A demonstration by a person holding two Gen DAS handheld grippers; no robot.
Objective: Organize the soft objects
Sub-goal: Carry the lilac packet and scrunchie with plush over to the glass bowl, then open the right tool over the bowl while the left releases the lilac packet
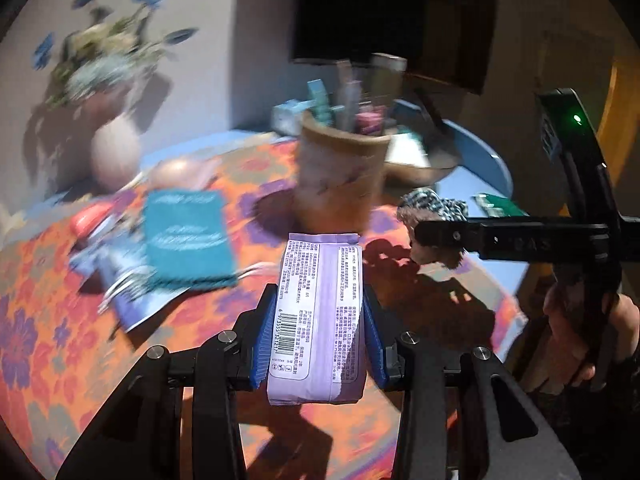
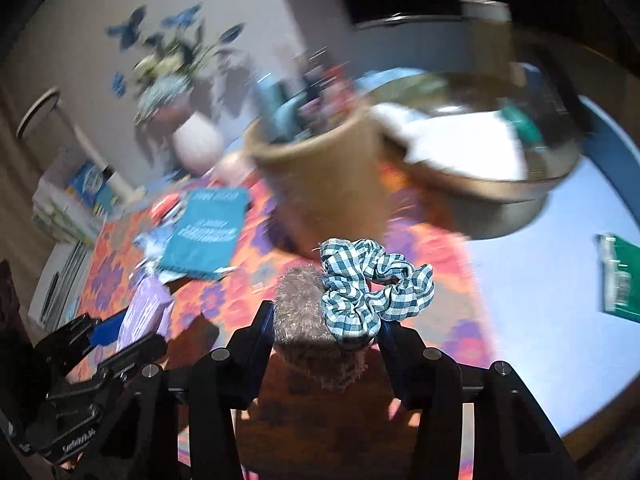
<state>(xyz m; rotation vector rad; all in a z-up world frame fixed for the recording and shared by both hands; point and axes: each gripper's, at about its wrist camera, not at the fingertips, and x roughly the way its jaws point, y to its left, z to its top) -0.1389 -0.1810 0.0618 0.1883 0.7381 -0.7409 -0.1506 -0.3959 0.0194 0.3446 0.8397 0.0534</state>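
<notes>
left gripper (image 1: 318,332) clenched on a lilac packet (image 1: 318,316), raised above the floral cloth (image 1: 36,320). right gripper (image 2: 326,330) grasping a fuzzy grey scrunchie (image 2: 300,320) and a checked scrunchie (image 2: 368,284) together. beyond: tan cup (image 2: 328,184), teal booklet (image 1: 188,236), bowl (image 2: 500,192), vase (image 1: 114,156).

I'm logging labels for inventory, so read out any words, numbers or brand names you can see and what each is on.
Barcode digits, partly legible, roughly "6 91355 32121": lilac soft packet in the left tongs.
Dense small print on that packet: too small to read.
White lettering on the teal flat packet: blurred.
Green packet: unreadable.
</notes>
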